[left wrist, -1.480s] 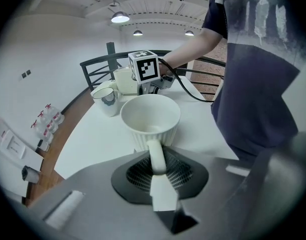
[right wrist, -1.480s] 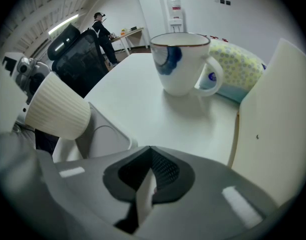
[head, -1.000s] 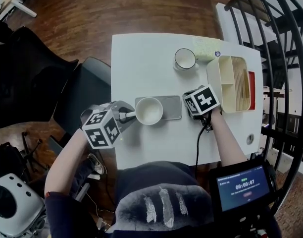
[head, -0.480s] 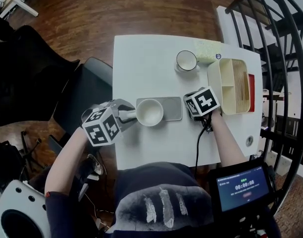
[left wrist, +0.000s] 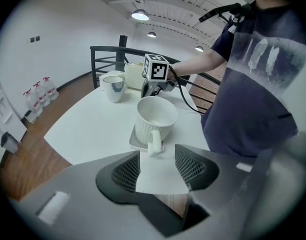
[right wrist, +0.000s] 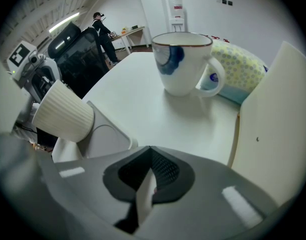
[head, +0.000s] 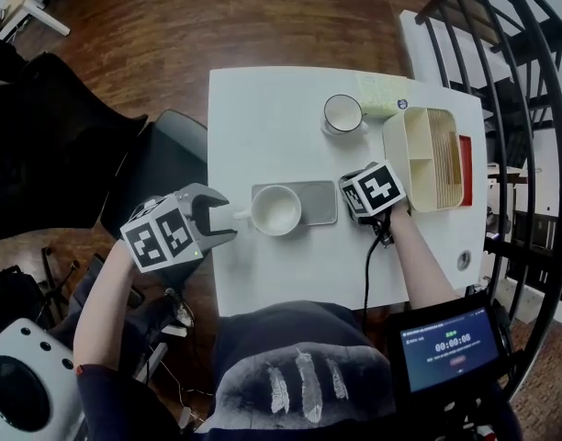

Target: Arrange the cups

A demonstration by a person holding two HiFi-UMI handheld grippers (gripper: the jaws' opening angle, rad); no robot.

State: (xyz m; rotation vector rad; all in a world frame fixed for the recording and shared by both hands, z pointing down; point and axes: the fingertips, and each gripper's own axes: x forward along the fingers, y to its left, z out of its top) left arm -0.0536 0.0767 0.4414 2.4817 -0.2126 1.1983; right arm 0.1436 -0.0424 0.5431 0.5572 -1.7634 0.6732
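While its jaws had just been opening and stood wide apart with nothing between them, the left gripper (left wrist: 157, 159) pointed at the ribbed white cup (left wrist: 154, 119), whose handle (left wrist: 154, 143) stuck out toward it, just ahead of the tips. That cup stood on a grey tray (head: 320, 200) on the tabletop (head: 263, 118). The right gripper (head: 354, 198), jaws together, sat at the tray's other end, farther from the handle.

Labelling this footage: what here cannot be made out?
Blue-patterned mug, inside: right gripper view, hidden by its own wall.
Ribbed cup, handle: right gripper view, behind the cup's body.
Cream box: right gripper view, cut off by right edge.
Yellow packet, print: head view, too small.
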